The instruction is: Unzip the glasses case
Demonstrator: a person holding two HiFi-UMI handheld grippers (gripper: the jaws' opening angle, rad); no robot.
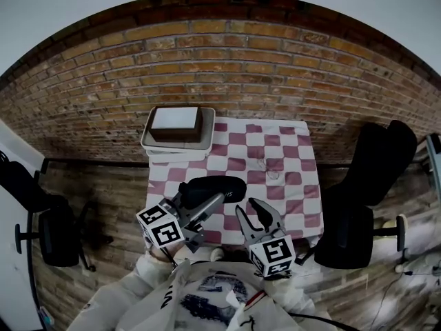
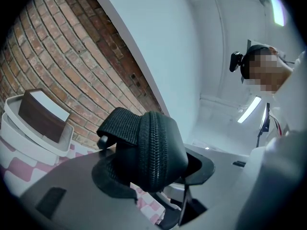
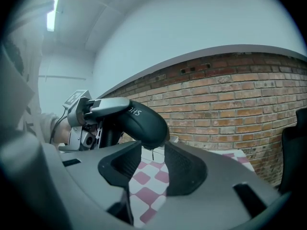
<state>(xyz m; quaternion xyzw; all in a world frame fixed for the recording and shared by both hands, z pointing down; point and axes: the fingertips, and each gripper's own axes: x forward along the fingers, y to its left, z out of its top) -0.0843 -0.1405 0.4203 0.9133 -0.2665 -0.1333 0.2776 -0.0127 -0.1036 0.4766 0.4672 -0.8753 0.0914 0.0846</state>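
The black glasses case (image 1: pixel 215 187) hangs above the near left part of the checkered table (image 1: pixel 298 172). My left gripper (image 1: pixel 209 203) is shut on it. In the left gripper view the case (image 2: pixel 149 150) sits end-on between the pads, its zipper seam facing the camera, a strap loop at its left. My right gripper (image 1: pixel 253 210) stands open just right of the case. In the right gripper view the case (image 3: pixel 142 122) hovers just above and beyond the open right gripper (image 3: pixel 151 166), with nothing between the pads. A thin zipper tab (image 3: pixel 153 153) hangs under the case's end.
A white tray holding a brown box (image 1: pixel 178 126) stands at the table's far left corner. A brick wall (image 1: pixel 227 67) runs behind the table. One black chair (image 1: pixel 372 185) is at the right and another (image 1: pixel 56 234) at the left.
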